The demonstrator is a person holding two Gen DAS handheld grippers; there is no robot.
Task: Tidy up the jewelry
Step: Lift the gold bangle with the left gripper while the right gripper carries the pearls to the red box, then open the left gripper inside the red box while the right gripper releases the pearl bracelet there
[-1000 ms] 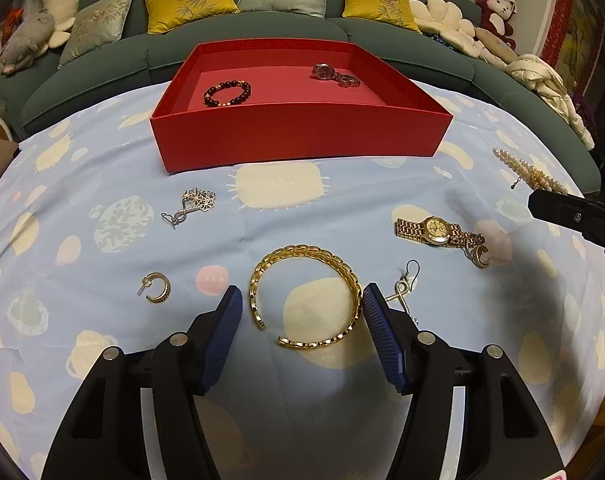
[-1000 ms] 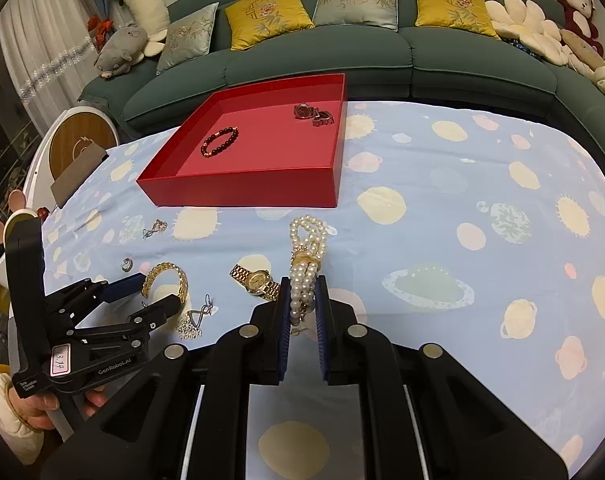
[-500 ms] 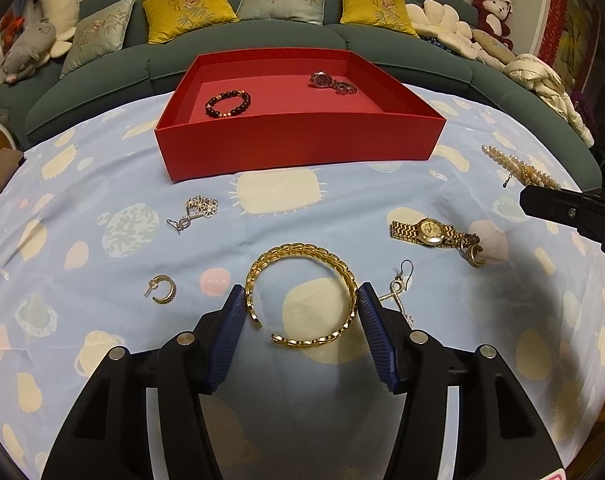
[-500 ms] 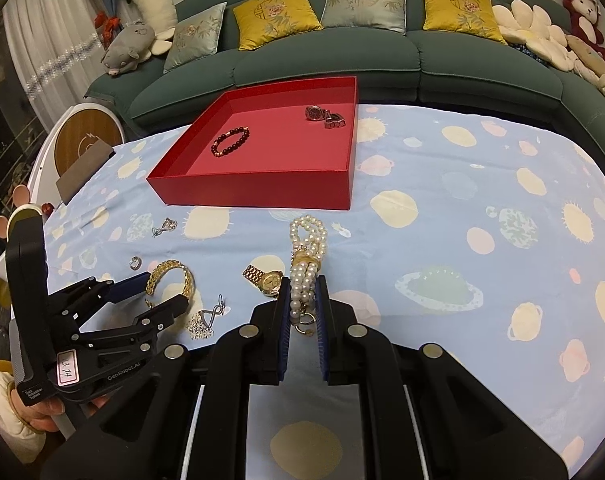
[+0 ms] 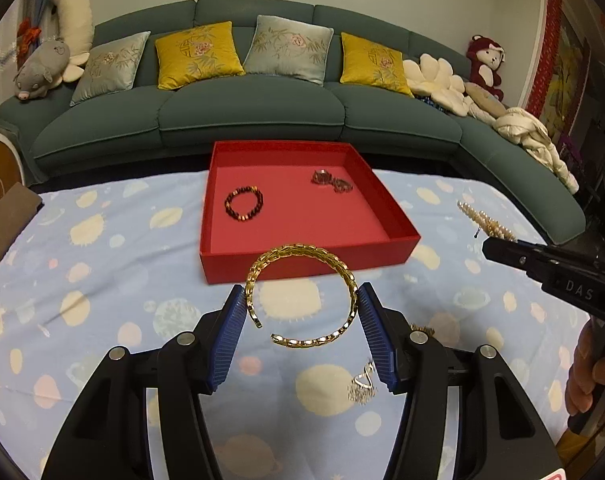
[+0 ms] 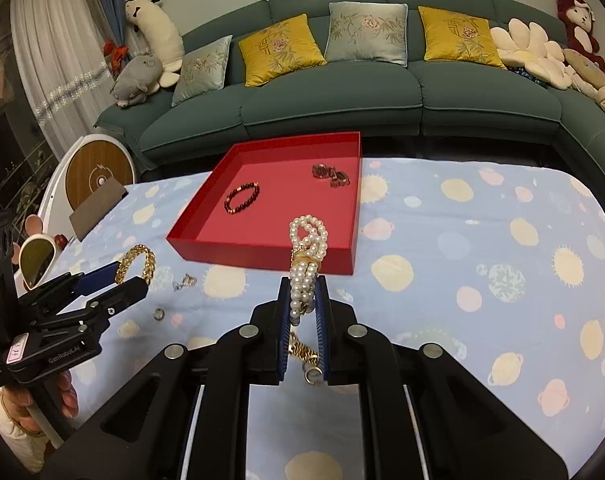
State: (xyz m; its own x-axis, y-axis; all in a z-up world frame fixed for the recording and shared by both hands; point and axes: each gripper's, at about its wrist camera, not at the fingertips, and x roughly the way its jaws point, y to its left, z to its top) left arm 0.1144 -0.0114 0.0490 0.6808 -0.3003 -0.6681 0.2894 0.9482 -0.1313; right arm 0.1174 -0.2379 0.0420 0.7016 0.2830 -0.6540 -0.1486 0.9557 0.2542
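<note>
My left gripper (image 5: 302, 300) is shut on a gold chain bangle (image 5: 302, 258) and holds it above the cloth, just in front of the red tray (image 5: 302, 258). It shows at the left of the right wrist view (image 6: 136, 262). My right gripper (image 6: 303, 284) is shut on a pearl bracelet (image 6: 307, 248) with a gold clasp, held above the cloth before the tray's (image 6: 262, 248) front wall. The tray holds a dark bead bracelet (image 5: 244, 203) and a metal watch (image 5: 331, 180).
A silver earring (image 5: 362, 384) and a gold watch (image 6: 302, 350) lie on the planet-print cloth below the grippers. A small hoop earring (image 6: 158, 313) and a silver pendant (image 6: 184, 281) lie left. A green sofa (image 5: 262, 108) with cushions stands behind the table.
My left gripper closed on the gold bangle and lifted it off the cloth toward the tray. My right gripper rose with the pearl bracelet and moved nearer the tray.
</note>
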